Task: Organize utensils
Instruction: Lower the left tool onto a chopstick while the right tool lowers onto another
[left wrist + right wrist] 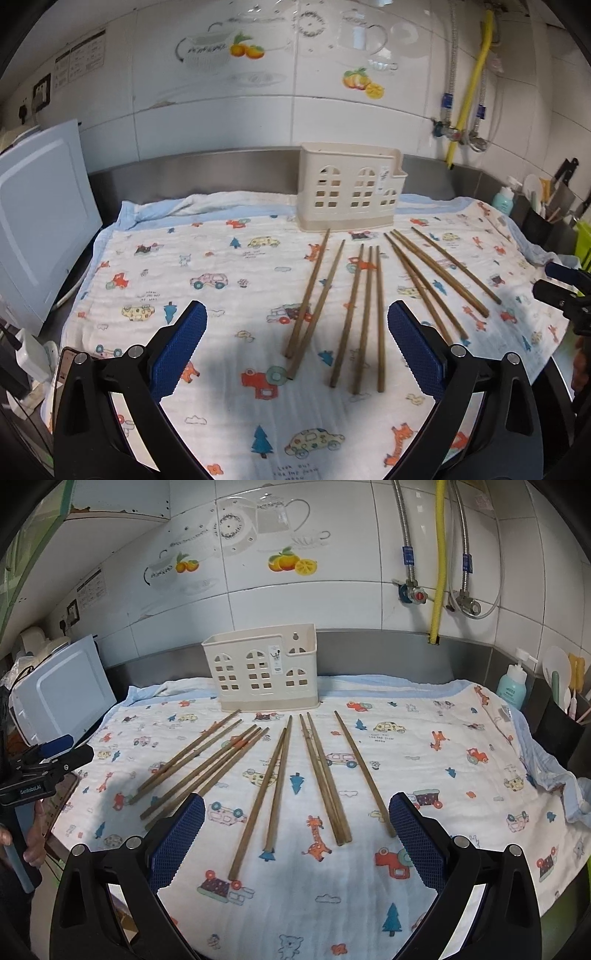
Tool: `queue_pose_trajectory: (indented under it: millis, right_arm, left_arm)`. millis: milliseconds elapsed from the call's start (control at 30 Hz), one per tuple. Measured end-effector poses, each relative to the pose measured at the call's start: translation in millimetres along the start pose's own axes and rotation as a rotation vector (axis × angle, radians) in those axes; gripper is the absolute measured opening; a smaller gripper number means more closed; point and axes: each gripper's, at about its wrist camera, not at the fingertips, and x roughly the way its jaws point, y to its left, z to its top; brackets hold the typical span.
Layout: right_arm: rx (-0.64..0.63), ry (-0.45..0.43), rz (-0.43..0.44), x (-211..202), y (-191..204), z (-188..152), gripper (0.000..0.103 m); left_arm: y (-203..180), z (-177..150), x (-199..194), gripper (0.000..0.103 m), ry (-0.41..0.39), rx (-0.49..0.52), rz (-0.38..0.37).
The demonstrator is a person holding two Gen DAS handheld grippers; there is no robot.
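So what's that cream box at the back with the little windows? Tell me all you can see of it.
The cream holder looks like moulded plastic, shaped like a little house: arched and square window cut-outs across its front, a stepped top edge, open on top, a hanging hole in the back wall and a small sticker on the front. It stands upright on the patterned cloth, near the steel backsplash. Nothing shows inside it. The chopsticks lie in front; whether the nearest tips touch its base is unclear.

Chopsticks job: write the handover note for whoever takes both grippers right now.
Left gripper: open, empty, held above the cloth.
Right gripper: open, empty, also above the cloth.
Chopsticks: ten, all lying loose on the cloth in a rough fan in front of the holder.
Holder: upright at the back of the cloth, nothing showing above its rim.
Done: nothing yet.
Left: pick up the chopsticks and stand them in the holder.
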Motion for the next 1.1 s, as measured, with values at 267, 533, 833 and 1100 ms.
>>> queue_pose_trajectory:
  millis: [267,533,833,1100]
  right_arm:
    - [0.025,0.007,0.003,19.5,-15.2,1.7,0.096]
    - [0.068,0.021,0.010,42.3,-38.0,1.2,0.096]
    - [0.063,0.055,-0.045,65.2,-65.5,-0.5,0.094]
    - [0.078,0.105,-0.050,86.6,-80.1,-6.7,0.081]
  left_arm:
    - [10.1,-0.9,23.2,0.096,0.031,-0.017,0.000]
    - [9.8,-3.8,47.2,0.096,0.073,0.000,-0.002]
    - [15.3,-4.1,73.2,0.078,0.118,-0.010,-0.069]
    - [13.6,-12.2,106.1,0.039,0.201,0.015,-0.108]
